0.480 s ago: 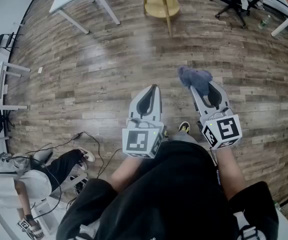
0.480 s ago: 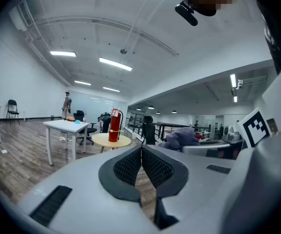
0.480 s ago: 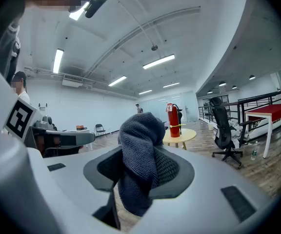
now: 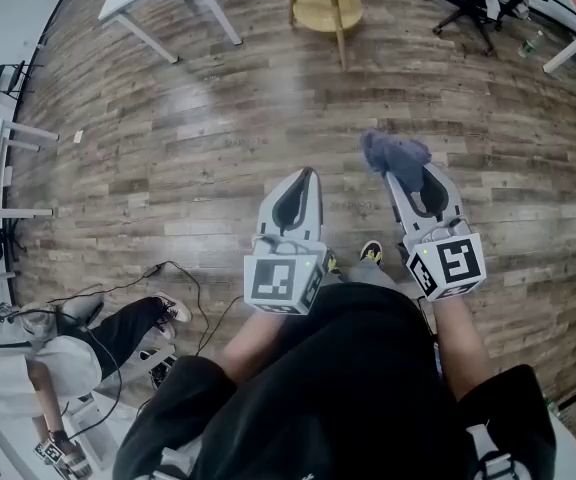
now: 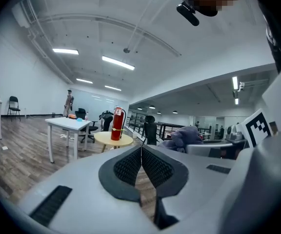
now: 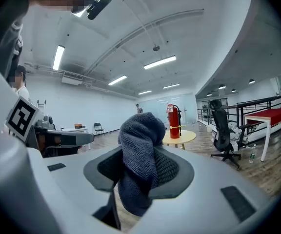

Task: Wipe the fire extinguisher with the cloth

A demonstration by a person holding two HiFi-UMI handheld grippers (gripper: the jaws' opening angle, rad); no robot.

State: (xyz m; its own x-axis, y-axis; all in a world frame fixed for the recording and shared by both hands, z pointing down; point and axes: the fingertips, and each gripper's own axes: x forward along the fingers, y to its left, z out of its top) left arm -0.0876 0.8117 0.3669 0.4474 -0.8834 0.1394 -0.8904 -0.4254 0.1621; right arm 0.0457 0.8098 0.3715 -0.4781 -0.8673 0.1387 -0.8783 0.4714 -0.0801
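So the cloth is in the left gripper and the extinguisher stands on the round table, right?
No: the right gripper view shows the cloth clamped in the right gripper, not the left gripper. The extinguisher does stand on the round table.

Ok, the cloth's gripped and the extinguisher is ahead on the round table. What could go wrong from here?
1. The fire extinguisher stands upright and unsupported on the round table. A hard wipe could tip it, and the left tongs are shut and empty, not steadying it.
2. The cloth is a loose bunch pinched in the right tongs. It might drag out while rubbing.
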